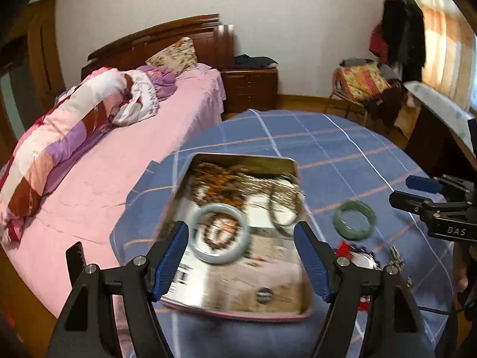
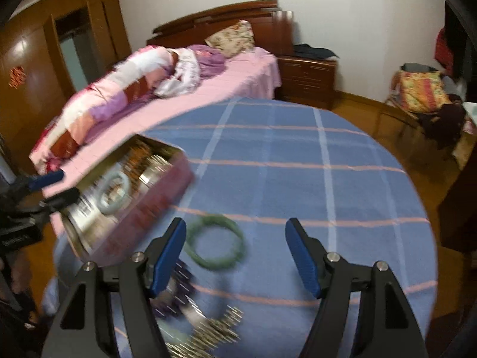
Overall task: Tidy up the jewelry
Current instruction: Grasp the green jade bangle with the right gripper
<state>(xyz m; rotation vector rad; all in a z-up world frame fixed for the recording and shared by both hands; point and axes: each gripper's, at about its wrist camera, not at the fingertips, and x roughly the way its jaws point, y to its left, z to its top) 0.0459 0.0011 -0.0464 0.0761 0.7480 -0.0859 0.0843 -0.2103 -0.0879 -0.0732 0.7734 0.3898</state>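
**Tin of jewelry on the blue checked surface, both grippers released**

The open metal tin (image 1: 238,238) sits on the blue checked surface (image 1: 328,149), at the side nearest the pink bed (image 1: 119,164). Inside the tin lie a pale bluish bangle (image 1: 219,234), a heap of brown and orange beads (image 1: 220,185) toward its far end, and a tangle of gold-coloured chain (image 1: 283,197) against its right wall; motion blur hides finer detail. The tin's floor near its front end is bare.

Outside the tin, just to its right, a green bangle (image 2: 216,241) lies flat on the cloth, apart from the tin wall. Nearer than the tin, a blurred cluster of purple and silver pieces (image 2: 179,292) and a spiky gold-coloured piece (image 2: 214,331) rest near the surface's front edge.

The left gripper (image 1: 241,256) hangs over the tin's front half, jaws spread wide, nothing between them. The right gripper (image 2: 235,256) hovers right of the tin, jaws likewise apart and empty, its left finger close to the green bangle.

Beyond and right of the tin the cloth is open out to the rounded far edge.
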